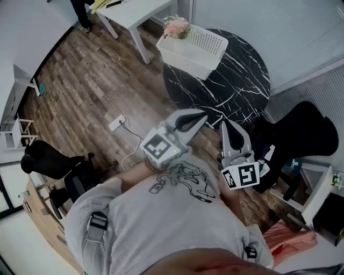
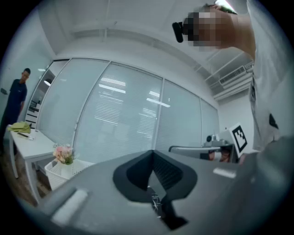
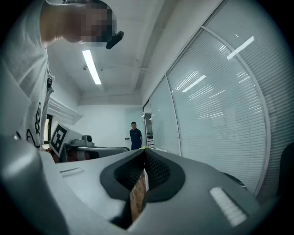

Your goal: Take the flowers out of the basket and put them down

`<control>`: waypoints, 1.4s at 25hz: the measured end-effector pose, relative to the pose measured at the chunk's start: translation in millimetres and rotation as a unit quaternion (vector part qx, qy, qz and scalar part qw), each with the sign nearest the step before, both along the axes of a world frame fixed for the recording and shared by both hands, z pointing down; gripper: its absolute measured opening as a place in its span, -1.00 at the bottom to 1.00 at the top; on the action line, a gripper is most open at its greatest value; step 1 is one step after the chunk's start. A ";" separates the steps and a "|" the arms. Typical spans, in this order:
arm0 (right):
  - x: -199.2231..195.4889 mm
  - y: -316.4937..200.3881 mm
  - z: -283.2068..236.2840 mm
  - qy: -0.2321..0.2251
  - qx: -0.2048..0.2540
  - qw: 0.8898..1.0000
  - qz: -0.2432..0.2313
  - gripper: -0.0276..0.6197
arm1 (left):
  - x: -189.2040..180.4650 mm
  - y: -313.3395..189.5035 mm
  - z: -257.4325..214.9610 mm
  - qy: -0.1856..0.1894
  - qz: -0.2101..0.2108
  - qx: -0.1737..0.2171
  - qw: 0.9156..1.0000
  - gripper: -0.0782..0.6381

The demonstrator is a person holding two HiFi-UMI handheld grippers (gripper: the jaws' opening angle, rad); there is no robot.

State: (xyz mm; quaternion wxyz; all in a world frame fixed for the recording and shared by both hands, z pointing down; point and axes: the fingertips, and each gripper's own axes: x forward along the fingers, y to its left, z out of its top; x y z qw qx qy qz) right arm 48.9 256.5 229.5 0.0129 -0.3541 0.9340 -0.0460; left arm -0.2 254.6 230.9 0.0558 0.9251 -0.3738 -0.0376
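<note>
Shirt (image 1: 161, 215), grey with a dark print, nearest of all, at the bottom of the head view. Just ahead of it, left gripper (image 1: 203, 115), held level, pressed together tip to tip with nothing pinched; same in the left gripper view (image 2: 153, 153), with only a dark hollow behind the closed tips. Just to its right and apart from it, right gripper (image 1: 223, 123), level too, likewise pressed together and empty (image 3: 143, 153). Marker cube (image 1: 159, 147) on the left one, another (image 1: 241, 175) on the right, both close to the shirt.

Below and beyond, wooden floor (image 1: 91, 80) with a white power strip (image 1: 116, 123) and its cable. Black chair (image 1: 51, 158) off to the left, a second black chair (image 1: 301, 134) to the right.

Further on, round black marble table (image 1: 242, 80). At its far left edge, white basket (image 1: 185, 64), overhanging the rim slightly. In the basket's far left corner, pink flowers (image 1: 177, 27), upright, not yet taken out, well apart from both grippers; seen low at the left of the left gripper view as well (image 2: 64, 153).

Past the basket, white table (image 1: 134, 13). Farthest off, beside that table, a person in dark clothes (image 1: 81, 13).
</note>
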 end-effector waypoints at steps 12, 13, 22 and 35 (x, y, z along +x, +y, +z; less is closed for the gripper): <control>7.3 -4.5 -2.2 -0.012 -0.001 1.000 -0.010 -0.90 | 5.0 -5.2 -0.9 0.003 -0.014 -0.001 1.000 -0.77; 9.1 -4.4 -2.1 -0.016 -0.002 1.000 -0.012 -0.90 | 6.1 -5.0 0.3 0.001 -0.016 -0.002 1.000 -0.77; 12.0 -10.2 2.0 -0.014 -0.001 1.000 -0.028 -0.90 | 5.0 -12.6 3.0 0.002 -0.046 -0.007 0.999 -0.78; -32.5 -67.6 11.2 -0.001 -0.003 0.999 -0.052 -0.90 | -40.1 -68.1 15.1 0.002 -0.069 -0.011 0.998 -0.77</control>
